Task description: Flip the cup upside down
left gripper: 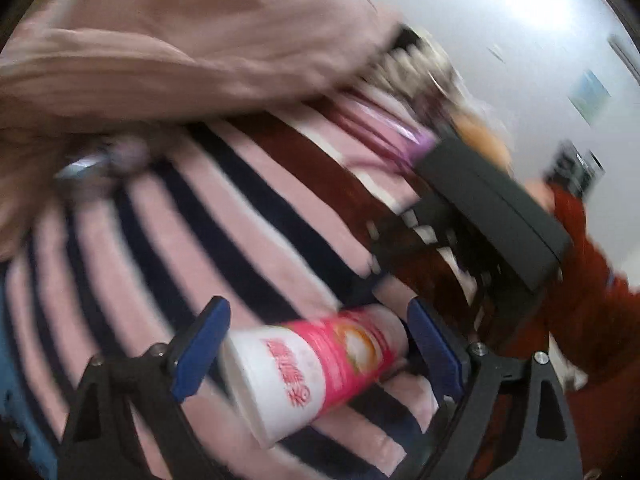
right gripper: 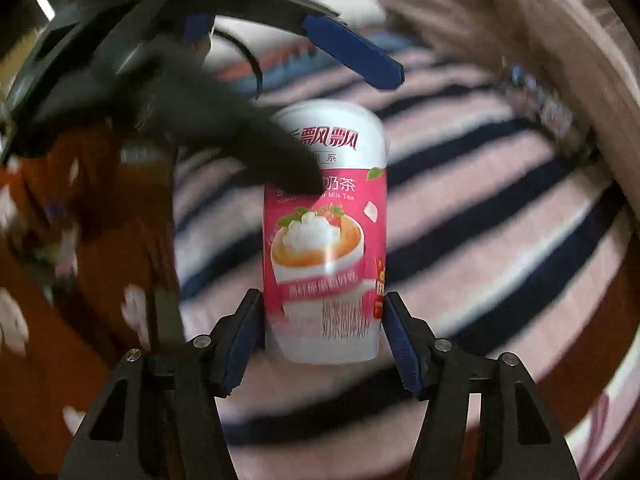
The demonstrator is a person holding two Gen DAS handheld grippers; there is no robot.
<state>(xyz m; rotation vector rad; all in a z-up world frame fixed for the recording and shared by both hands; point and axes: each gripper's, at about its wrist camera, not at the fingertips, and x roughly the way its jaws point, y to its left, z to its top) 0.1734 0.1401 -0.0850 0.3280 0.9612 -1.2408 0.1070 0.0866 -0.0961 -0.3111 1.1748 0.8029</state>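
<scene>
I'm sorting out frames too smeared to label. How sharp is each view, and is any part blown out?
Left wrist view: heavy motion blur over the striped blanket and the cup; the wall at top right is overexposed. Right wrist view: the cup is fairly sharp with readable print, while the blanket is smeared and a dark, unfocused shape crosses the cup's upper left.

Soft fabric surface with pink, white and navy stripes (left gripper: 248, 216) fills both views. Crumpled dusty-pink cloth (left gripper: 192, 48) bunched at its edge. Plain white wall (left gripper: 500, 20) behind, brightly lit.
</scene>
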